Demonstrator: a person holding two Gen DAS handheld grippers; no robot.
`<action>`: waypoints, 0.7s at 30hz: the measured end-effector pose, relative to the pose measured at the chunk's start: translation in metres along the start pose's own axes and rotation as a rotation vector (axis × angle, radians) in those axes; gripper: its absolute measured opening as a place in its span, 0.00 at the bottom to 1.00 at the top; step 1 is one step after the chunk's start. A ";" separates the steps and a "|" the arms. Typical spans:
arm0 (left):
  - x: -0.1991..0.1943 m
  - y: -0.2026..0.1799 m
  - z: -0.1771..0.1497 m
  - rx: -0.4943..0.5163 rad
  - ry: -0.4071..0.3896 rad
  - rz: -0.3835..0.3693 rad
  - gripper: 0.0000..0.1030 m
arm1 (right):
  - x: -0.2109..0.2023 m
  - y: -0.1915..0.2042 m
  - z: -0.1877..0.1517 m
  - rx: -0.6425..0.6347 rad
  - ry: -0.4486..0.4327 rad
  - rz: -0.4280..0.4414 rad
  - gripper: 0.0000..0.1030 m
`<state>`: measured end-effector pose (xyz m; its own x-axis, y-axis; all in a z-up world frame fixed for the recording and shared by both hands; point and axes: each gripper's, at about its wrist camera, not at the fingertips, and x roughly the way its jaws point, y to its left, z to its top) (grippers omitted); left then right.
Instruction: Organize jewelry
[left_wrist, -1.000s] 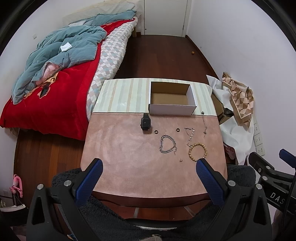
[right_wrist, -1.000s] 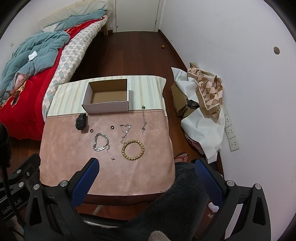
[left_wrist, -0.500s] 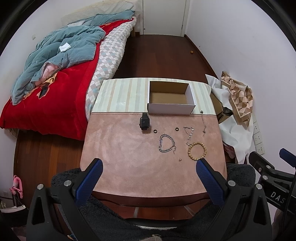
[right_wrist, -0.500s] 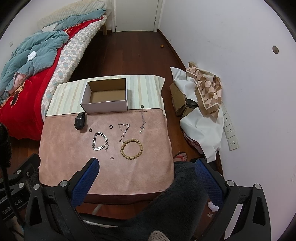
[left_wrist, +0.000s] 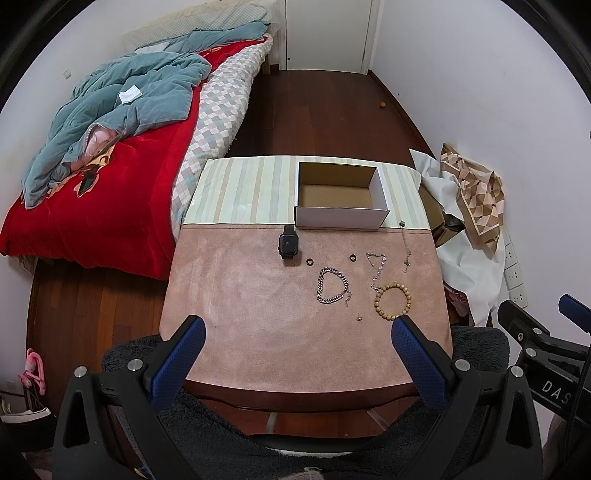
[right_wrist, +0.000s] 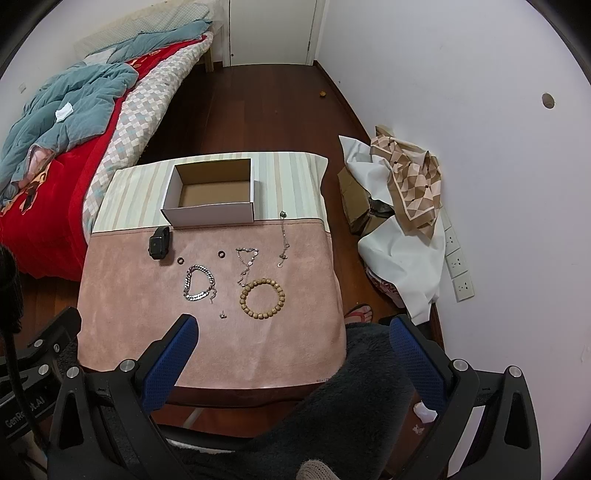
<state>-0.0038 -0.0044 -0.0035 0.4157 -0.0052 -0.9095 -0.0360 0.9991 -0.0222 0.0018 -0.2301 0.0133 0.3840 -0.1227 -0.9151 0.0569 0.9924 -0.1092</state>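
Nothing on the table (left_wrist: 240, 314) has shifted since a second ago; only our view drifts slightly. We hold the left gripper (left_wrist: 295, 347) and right gripper (right_wrist: 295, 350) wide open and empty, back at the 6 o'clock edge. The cardboard box (left_wrist: 341, 218) at 12 o'clock is bare. All is left: smartwatch (left_wrist: 289, 244), two rings (left_wrist: 309, 261), chain bracelet (left_wrist: 332, 286), bead bracelet (left_wrist: 392, 301), two fine chains (left_wrist: 377, 264) and a tiny stud (left_wrist: 359, 316).
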 end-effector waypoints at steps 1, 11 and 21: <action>0.000 0.000 0.000 0.000 0.000 0.000 1.00 | -0.001 0.001 0.000 -0.001 -0.001 -0.001 1.00; 0.000 0.000 0.000 -0.001 -0.001 -0.001 1.00 | -0.004 -0.003 0.001 0.003 -0.006 0.001 1.00; -0.010 -0.004 0.004 0.002 -0.011 -0.004 1.00 | -0.005 -0.004 0.000 0.000 -0.008 0.000 1.00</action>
<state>-0.0041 -0.0081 0.0078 0.4261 -0.0088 -0.9047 -0.0328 0.9991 -0.0252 0.0002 -0.2330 0.0181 0.3911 -0.1224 -0.9122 0.0570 0.9924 -0.1087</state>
